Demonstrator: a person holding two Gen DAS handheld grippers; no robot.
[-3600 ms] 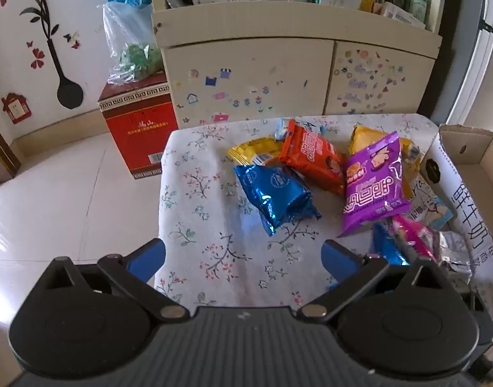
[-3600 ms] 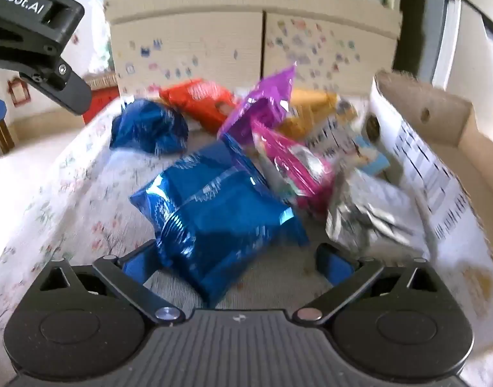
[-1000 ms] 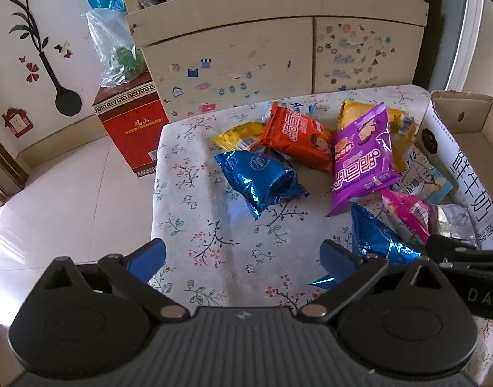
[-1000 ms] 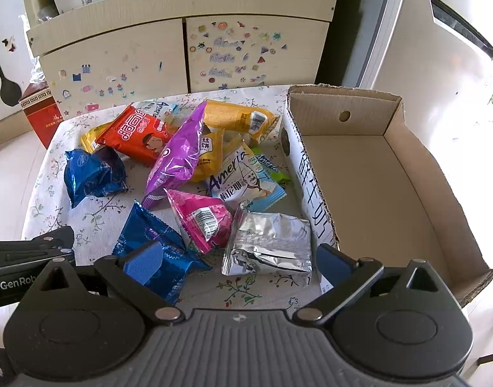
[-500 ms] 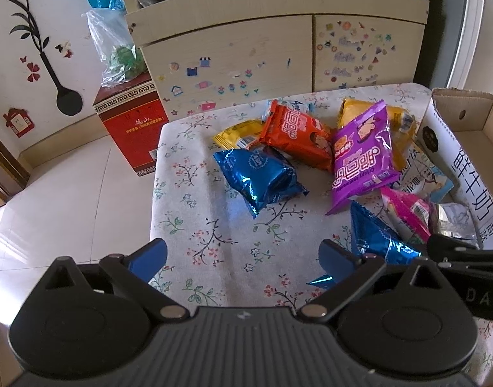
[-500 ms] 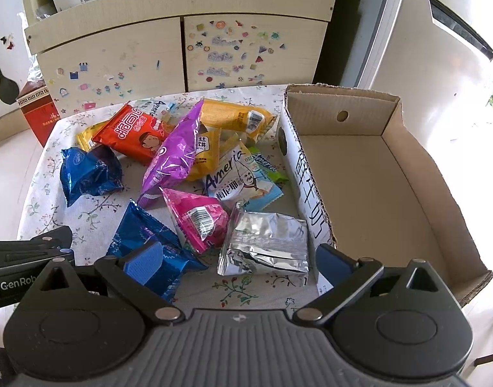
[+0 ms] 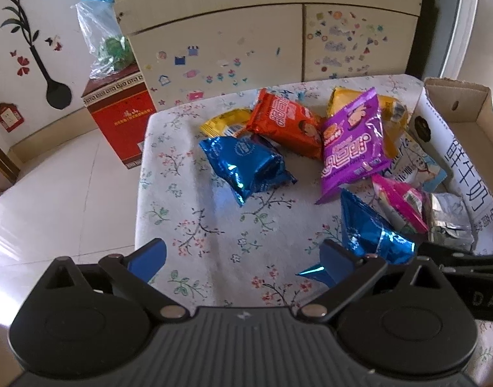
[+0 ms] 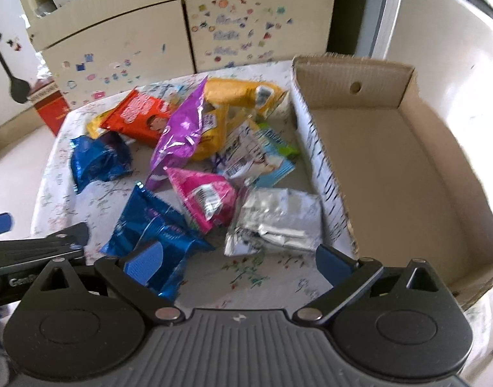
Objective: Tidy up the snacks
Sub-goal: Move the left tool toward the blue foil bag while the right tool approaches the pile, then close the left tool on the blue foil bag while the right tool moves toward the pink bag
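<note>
- Right claw (image 8: 238, 264) gapes wide and empty above the worktop's (image 8: 265, 277) near edge.
- Silver packet (image 8: 273, 222) lies just ahead, touching the cardboard box (image 8: 404, 77) wall, long axis crosswise.
- Left claw (image 7: 243, 254), also wide and empty, sits farther off; the right is nearer.

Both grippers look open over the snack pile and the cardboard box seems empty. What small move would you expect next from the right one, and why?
Probably the right gripper eases forward and down onto the silver foil packet. Its jaws stand open and hold nothing, that packet lies nearest ahead of them, right beside the wall of the cardboard box, and no snack shows inside the box. The left gripper is open too, over bare tablecloth.
</note>
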